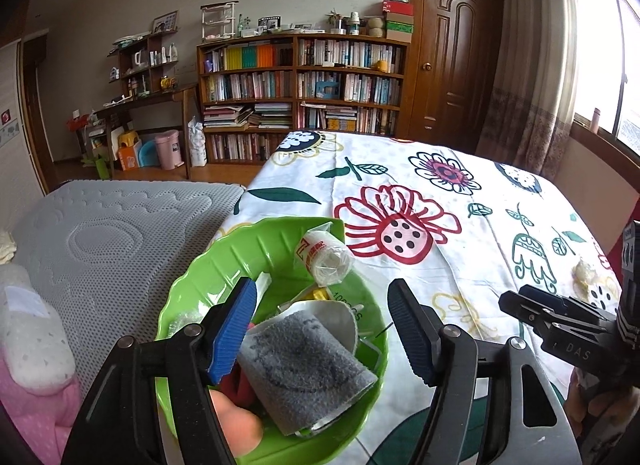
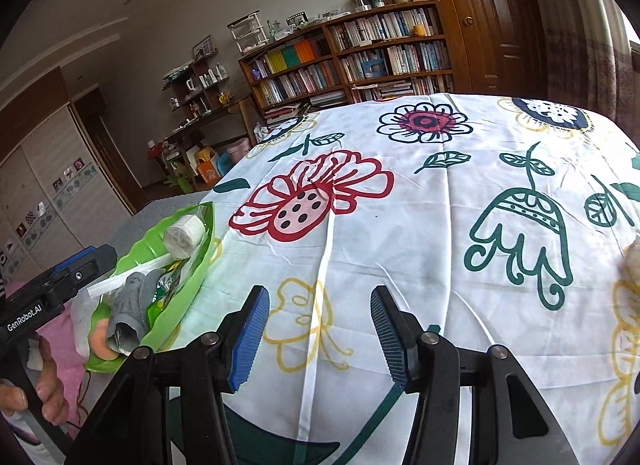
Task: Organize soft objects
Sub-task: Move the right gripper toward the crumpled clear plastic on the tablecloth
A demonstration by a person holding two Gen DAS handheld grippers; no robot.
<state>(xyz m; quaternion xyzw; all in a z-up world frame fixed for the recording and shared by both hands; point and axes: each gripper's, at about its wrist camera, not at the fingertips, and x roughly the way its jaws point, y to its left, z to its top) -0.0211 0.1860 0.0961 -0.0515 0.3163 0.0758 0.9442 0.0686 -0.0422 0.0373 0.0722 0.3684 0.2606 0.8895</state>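
A green bowl (image 1: 224,265) sits at the left edge of the flowered cloth and holds a grey sock (image 1: 304,365), a wrapped white roll (image 1: 326,255) and other small soft items. My left gripper (image 1: 322,331) is open, its jaws spread just above the bowl over the sock, holding nothing. A pale crumpled soft item (image 1: 586,275) lies on the cloth to the right. In the right wrist view the bowl (image 2: 192,265), sock (image 2: 128,313) and roll (image 2: 185,235) lie at left. My right gripper (image 2: 320,335) is open and empty above bare cloth.
The flowered cloth (image 2: 400,225) covers the table. A grey mattress (image 1: 112,233) and pink bedding (image 1: 36,397) lie left of it. Bookshelves (image 1: 300,93), a desk, a wooden door (image 1: 452,49) and a curtained window stand beyond.
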